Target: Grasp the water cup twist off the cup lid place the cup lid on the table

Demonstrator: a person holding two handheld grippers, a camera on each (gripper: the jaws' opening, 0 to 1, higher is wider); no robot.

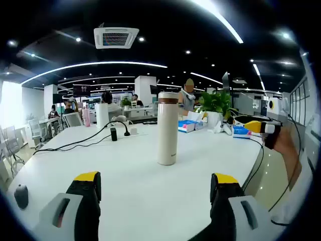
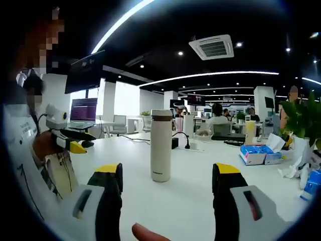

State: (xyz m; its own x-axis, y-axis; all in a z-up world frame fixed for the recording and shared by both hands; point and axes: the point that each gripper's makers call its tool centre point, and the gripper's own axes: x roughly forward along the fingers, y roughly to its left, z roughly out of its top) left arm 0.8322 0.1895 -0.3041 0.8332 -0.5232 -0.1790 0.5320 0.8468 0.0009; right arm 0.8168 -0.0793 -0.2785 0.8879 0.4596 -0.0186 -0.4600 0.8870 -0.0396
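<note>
My left gripper (image 1: 156,187) and right gripper (image 2: 168,179) both gape, jaws spread; the tall cream cylindrical water cup (image 1: 167,128) with brown-banded lid (image 1: 168,97) stands upright on the white table (image 1: 125,170), untouched; I judge a careless side nudge could topple it.

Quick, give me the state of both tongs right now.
Left tongs: open, holding nothing, short of the water cup.
Right tongs: open, holding nothing.

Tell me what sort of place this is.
Most likely an open-plan office. A long white table carries a power strip with cables, a laptop sits open on a desk behind, and people work at desks under recessed lights and a ceiling air vent.
</note>
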